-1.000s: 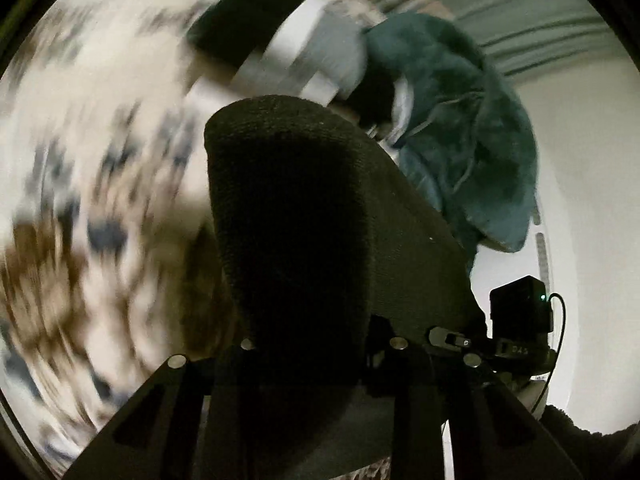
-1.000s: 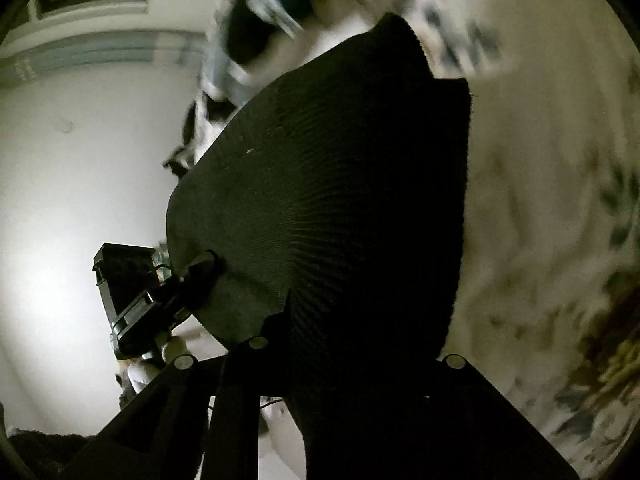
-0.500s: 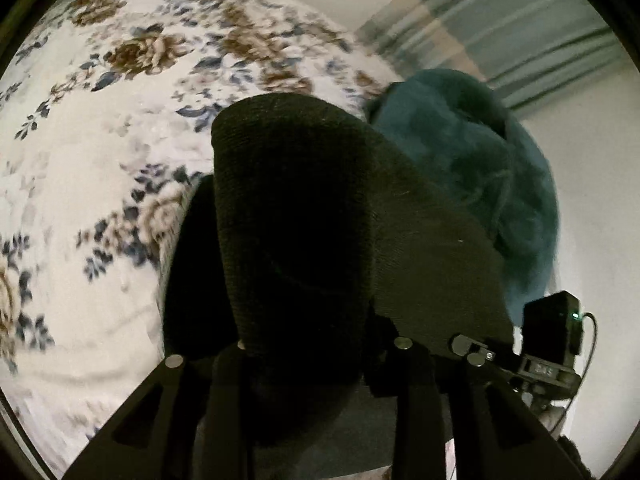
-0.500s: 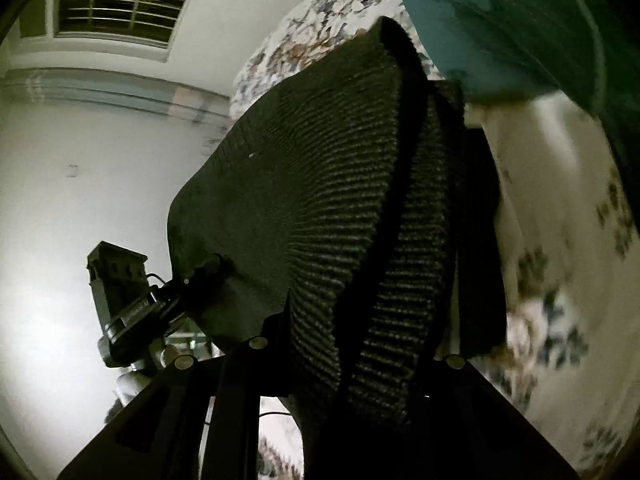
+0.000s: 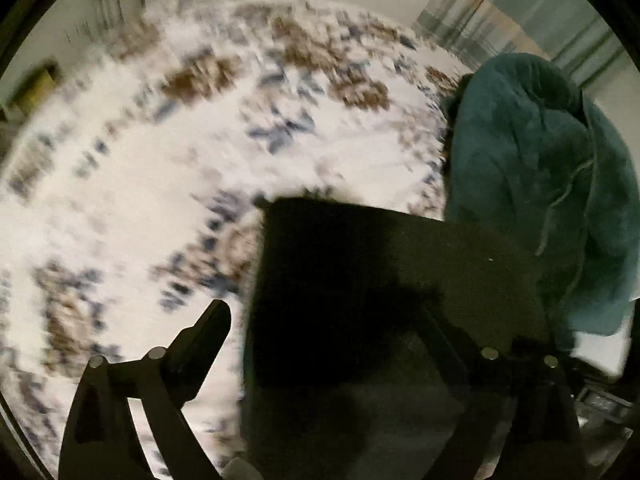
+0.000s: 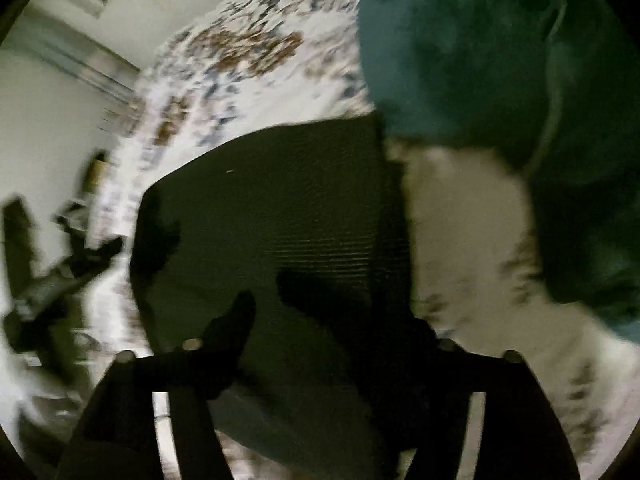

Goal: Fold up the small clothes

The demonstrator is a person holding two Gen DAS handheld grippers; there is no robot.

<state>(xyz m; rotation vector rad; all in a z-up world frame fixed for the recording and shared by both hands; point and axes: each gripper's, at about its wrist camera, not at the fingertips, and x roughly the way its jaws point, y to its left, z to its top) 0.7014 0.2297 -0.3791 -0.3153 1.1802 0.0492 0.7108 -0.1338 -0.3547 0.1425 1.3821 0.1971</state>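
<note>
A dark ribbed knit garment (image 5: 380, 280) lies folded flat on the floral bedspread (image 5: 140, 200). My left gripper (image 5: 320, 316) is open above its near left edge: the left finger is over the bedspread, the right finger over the knit. In the right wrist view the same garment (image 6: 280, 220) lies below my right gripper (image 6: 276, 296), which is open with both fingers over the cloth. Neither gripper holds anything. Both views are motion-blurred.
A crumpled teal fleece garment (image 5: 540, 180) lies on the bed just right of the dark knit; it also fills the upper right of the right wrist view (image 6: 500, 60). A wall and striped curtain (image 5: 500, 20) stand behind the bed.
Both grippers were shut on the dark knit, holding it up draped over the fingers. Now it lies flat on the bed and both grippers have opened and let go.
</note>
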